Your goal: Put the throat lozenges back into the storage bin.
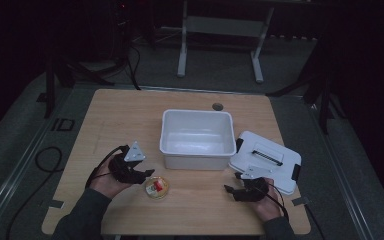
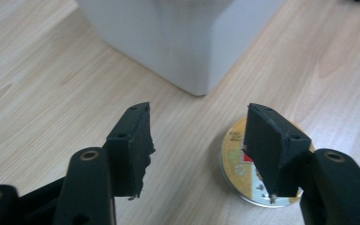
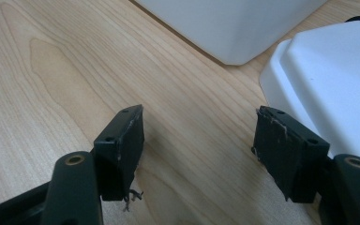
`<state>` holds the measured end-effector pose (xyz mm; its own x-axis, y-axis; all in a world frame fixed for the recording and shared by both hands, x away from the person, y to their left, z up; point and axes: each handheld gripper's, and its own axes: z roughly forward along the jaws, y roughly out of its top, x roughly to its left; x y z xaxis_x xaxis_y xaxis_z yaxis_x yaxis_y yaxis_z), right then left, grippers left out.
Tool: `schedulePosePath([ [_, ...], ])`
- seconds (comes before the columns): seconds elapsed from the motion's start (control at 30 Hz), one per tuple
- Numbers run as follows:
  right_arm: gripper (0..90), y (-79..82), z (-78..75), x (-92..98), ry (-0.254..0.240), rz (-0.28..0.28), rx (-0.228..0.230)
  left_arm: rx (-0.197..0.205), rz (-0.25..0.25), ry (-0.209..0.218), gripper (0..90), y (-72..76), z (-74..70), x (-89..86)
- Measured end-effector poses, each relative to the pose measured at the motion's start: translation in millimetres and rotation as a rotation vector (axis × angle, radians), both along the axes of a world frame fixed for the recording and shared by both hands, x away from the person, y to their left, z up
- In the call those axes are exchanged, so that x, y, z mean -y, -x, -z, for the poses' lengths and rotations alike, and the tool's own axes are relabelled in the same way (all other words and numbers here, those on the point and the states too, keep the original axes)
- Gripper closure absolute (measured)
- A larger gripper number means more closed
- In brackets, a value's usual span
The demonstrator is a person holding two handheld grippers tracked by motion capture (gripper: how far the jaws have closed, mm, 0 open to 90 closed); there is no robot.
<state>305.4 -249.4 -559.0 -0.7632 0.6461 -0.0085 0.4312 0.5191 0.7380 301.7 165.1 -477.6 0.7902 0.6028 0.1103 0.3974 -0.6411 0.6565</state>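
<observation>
A small round tin (image 1: pixel 157 188) with a yellow and red lid lies flat on the wooden table (image 1: pixel 130 110), in front of an empty white bin (image 1: pixel 197 139). My left gripper (image 1: pixel 147 174) hovers just left of the tin, open, with nothing between its jaws. In the left gripper view the tin (image 2: pixel 236 161) lies on the table partly behind the right jaw, and the left gripper (image 2: pixel 197 136) holds nothing. My right gripper (image 1: pixel 232 183) is open over bare wood near the front right. Its jaws (image 3: pixel 199 140) stand wide, beside the white lid (image 3: pixel 328 79).
The white bin lid (image 1: pixel 266 159) with black clips lies flat to the right of the bin, close behind my right gripper. A round cable hole (image 1: pixel 217 106) sits at the table's far edge. The table's front edge lies just below both hands.
</observation>
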Motion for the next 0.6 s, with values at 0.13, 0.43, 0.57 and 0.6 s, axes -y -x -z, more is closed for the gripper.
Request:
schedulePosePath([
  [0.13,33.0,0.0,0.0,0.0,0.000,0.000,0.000,-0.018,0.031,-0.014,34.8,0.3,-0.5,5.5],
  [0.43,33.0,0.0,0.0,0.0,0.000,0.000,0.000,-0.042,0.105,-0.056,29.2,0.6,-0.2,13.7],
  [0.57,33.0,0.0,0.0,0.0,-0.001,0.000,-0.001,-0.045,0.135,-0.082,27.9,1.3,1.8,17.2],
  [0.6,33.0,0.0,0.0,0.0,-0.001,0.000,-0.001,-0.045,0.146,-0.092,27.8,1.3,1.9,17.6],
])
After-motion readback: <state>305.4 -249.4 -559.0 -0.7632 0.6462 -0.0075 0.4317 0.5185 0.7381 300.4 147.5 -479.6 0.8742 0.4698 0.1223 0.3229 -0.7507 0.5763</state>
